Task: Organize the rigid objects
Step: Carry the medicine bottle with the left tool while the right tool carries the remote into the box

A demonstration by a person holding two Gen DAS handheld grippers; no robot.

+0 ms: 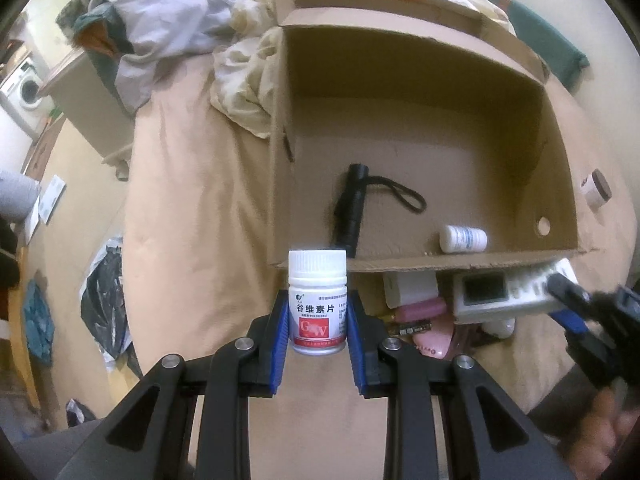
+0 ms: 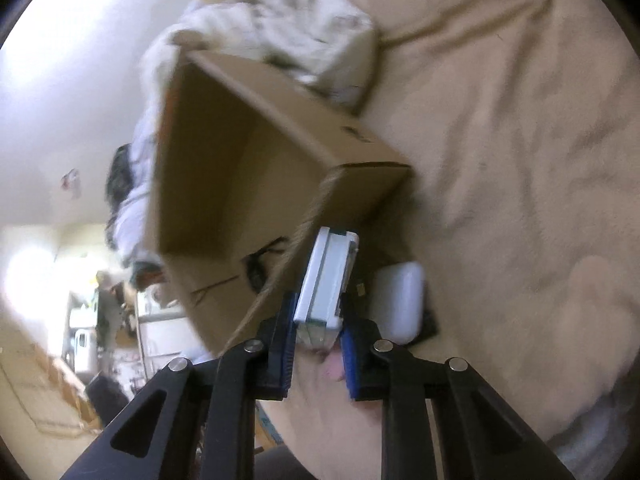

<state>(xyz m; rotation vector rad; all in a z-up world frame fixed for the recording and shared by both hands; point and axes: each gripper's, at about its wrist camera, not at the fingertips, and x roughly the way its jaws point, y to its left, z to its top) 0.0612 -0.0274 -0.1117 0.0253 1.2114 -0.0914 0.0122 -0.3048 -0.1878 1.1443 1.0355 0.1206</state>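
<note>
My left gripper is shut on a white pill bottle with a red label, held upright just in front of the open cardboard box's near wall. Inside the box lie a black flashlight with a wrist strap and a small white bottle. My right gripper is shut on a white device with a small screen, lifted beside the box. The same device and right gripper show at the right of the left wrist view.
A pile of small items, pink pieces, a battery and a white block, lies on the beige bed in front of the box. A white case rests near the device. Crumpled bedding lies behind the box. A roll sits to its right.
</note>
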